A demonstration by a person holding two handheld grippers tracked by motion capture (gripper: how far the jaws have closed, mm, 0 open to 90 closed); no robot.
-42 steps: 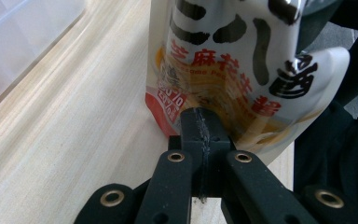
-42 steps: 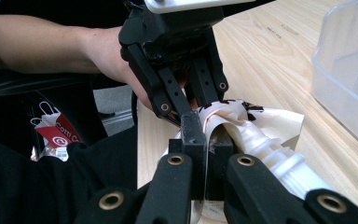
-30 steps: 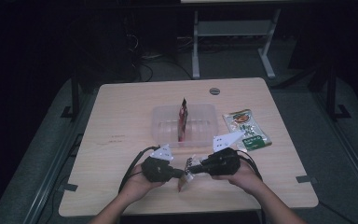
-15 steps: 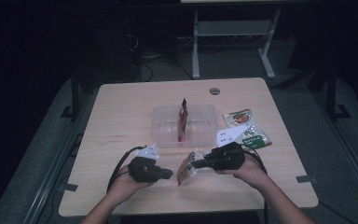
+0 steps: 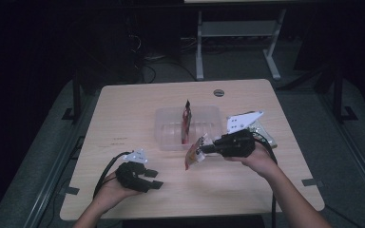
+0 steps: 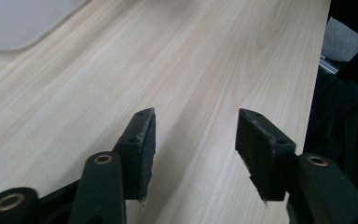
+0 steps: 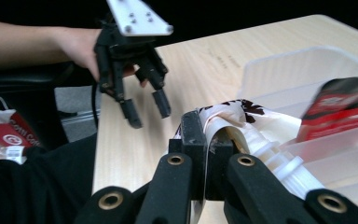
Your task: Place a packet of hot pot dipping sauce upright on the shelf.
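Left gripper (image 5: 153,179) sat low at the near left of the wooden table (image 5: 133,114), held in the person's left hand (image 5: 107,192), its jaws parted with nothing between them; they had just been opening. From the left gripper view, bare wood grain showed through the gap between its pads (image 6: 142,140). Further right, a clear plastic container (image 5: 168,128) stood mid-table with a red snack packet (image 5: 187,121) propped upright inside. Just in front of the container, a white and orange pouch (image 5: 194,153) hung above the table, clear of the surface. Right gripper (image 5: 203,148) was clamped on that pouch; in the right gripper view its jaws pinched the crumpled top edge of the pouch (image 7: 242,126). Right hand (image 5: 256,159) held it up. Behind the right gripper, another flat packet (image 5: 262,135) lay on the table, mostly hidden.
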